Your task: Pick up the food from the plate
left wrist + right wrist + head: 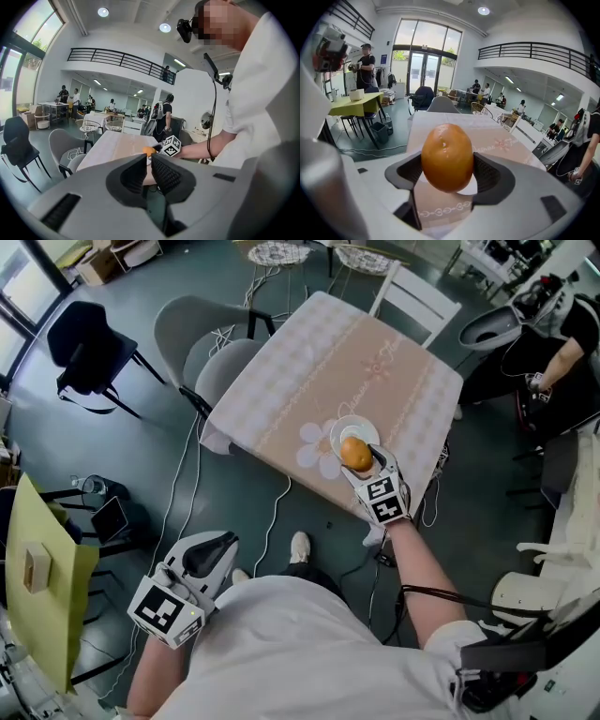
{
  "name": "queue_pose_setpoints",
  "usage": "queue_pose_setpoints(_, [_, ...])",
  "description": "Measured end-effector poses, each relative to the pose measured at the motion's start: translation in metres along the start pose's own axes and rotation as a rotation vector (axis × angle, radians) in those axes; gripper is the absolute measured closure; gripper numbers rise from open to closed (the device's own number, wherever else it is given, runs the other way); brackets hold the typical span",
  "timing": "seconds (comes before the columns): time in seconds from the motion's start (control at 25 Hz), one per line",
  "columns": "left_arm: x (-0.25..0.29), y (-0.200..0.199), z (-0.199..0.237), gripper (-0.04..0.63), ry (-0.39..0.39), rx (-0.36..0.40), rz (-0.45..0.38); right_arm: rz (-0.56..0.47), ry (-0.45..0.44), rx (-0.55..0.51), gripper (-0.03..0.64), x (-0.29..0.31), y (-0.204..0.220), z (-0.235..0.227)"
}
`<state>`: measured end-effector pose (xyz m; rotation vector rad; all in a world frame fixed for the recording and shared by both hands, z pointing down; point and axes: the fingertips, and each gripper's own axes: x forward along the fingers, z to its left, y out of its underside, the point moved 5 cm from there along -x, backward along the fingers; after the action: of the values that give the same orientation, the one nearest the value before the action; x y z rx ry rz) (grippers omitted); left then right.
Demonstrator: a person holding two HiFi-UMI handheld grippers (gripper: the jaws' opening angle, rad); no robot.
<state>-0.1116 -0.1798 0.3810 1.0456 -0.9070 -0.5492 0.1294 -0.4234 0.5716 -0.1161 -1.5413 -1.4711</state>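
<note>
Overhead, the right gripper (363, 465) clamps the orange food (355, 453) over the plate (349, 424) by the table's (309, 371) near edge; left gripper view: the left gripper (149, 169) closed on nothing; right gripper view: smooth, round food, likely to slip from so narrow a pinch.

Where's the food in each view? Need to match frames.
Head view: food right of centre, in the right tool, over the plate.
Left gripper view: food small, centre, just above the left tool.
Right gripper view: food large, centre, between the jaws.
Shared landmark: the table.
</note>
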Motion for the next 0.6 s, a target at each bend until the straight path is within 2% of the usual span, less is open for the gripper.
queue_pose_setpoints(0.36, [-0.044, 0.016, 0.003, 0.565, 0.055, 0.046, -0.05, -0.077, 0.062, -0.026, 0.272, -0.079, -0.042, 0.059])
queue_pose_setpoints(0.52, [-0.073, 0.028, 0.008, 0.565, 0.04, 0.024, -0.063, -0.107, 0.083, -0.027, 0.272, -0.113, -0.06, 0.096])
queue_pose_setpoints(0.6, [-0.082, 0.034, 0.009, 0.566, 0.061, 0.023, -0.058, -0.128, 0.098, -0.025, 0.272, -0.128, -0.069, 0.111])
